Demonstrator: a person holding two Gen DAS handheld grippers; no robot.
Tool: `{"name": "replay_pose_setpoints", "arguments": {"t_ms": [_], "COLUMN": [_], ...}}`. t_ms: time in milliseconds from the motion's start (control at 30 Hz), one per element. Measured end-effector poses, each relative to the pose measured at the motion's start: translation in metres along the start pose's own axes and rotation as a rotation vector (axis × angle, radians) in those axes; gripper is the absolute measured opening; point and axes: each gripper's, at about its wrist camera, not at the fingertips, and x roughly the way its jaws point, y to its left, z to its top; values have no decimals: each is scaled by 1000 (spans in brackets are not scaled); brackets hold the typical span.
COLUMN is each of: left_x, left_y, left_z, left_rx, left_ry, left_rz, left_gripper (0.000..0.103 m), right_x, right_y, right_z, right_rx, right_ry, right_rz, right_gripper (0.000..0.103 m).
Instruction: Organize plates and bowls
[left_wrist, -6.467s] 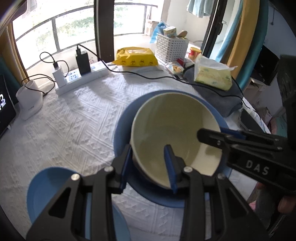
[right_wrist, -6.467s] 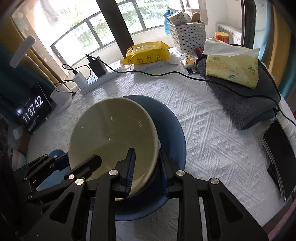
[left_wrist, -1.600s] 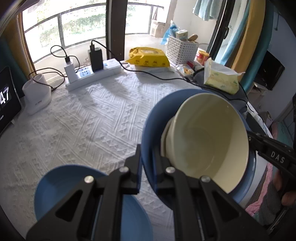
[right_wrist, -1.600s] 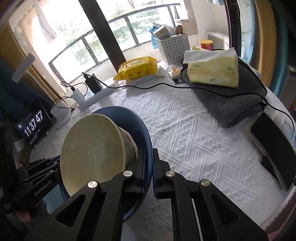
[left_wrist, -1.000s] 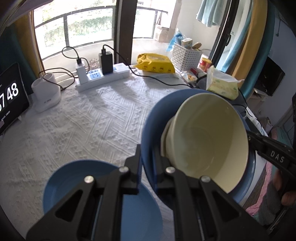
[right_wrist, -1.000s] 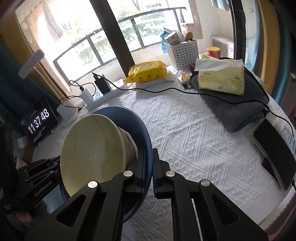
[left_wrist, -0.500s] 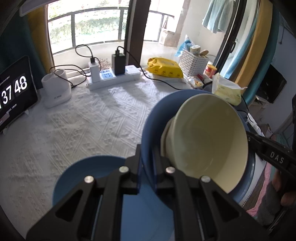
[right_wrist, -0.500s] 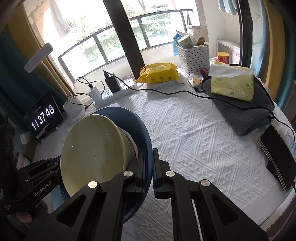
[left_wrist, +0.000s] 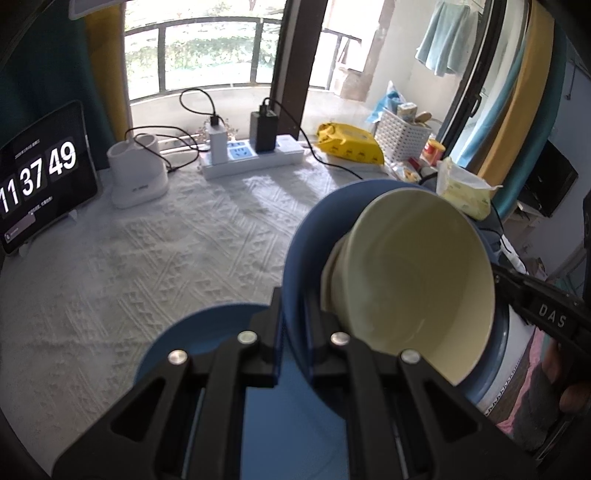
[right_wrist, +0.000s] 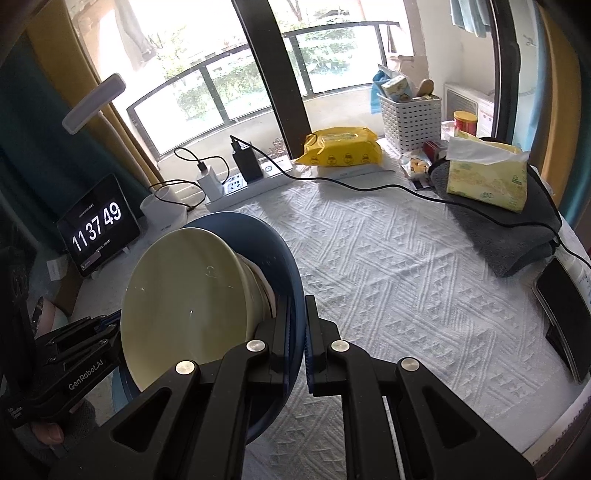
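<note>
Carried leftward since a second ago: blue plate (left_wrist: 317, 221) bearing cream bowl (left_wrist: 417, 266), rim pinched between both jaws, above second blue plate (left_wrist: 207, 332). Next: lowering onto it squarely.

Daylight pours through a railed window (right_wrist: 258, 85) split by a dark post (right_wrist: 273, 74), with yellow and teal curtains (left_wrist: 55, 66) at the left. The worktop (right_wrist: 388, 258) wears a white textured cloth; along its far edge stand a clock display (left_wrist: 37, 177), a power strip (left_wrist: 255, 157), a yellow pack (right_wrist: 341, 147) and a white basket (right_wrist: 410, 120). A tissue pack (right_wrist: 487, 179) rests on a folded grey towel (right_wrist: 517, 236), and what may be a lamp head (right_wrist: 94, 103) shows at upper left.
</note>
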Motion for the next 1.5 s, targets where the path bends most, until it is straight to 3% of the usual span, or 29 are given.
{"name": "replay_pose_setpoints", "arguments": {"t_ms": [633,1500], "left_x": [-25,-49], "left_y": [22,76], "left_z": [-3,-41], "left_rx": [-37,-129], "left_ry": [-36,-26], "left_rz": [29,94], "left_gripper": [7,7], "right_x": [-3,17], "right_y": [29,85], "right_z": [4,-21], "right_rx": [-39,-103], "right_ry": [-12,52], "right_rz": [35,100], "right_gripper": [9,9]}}
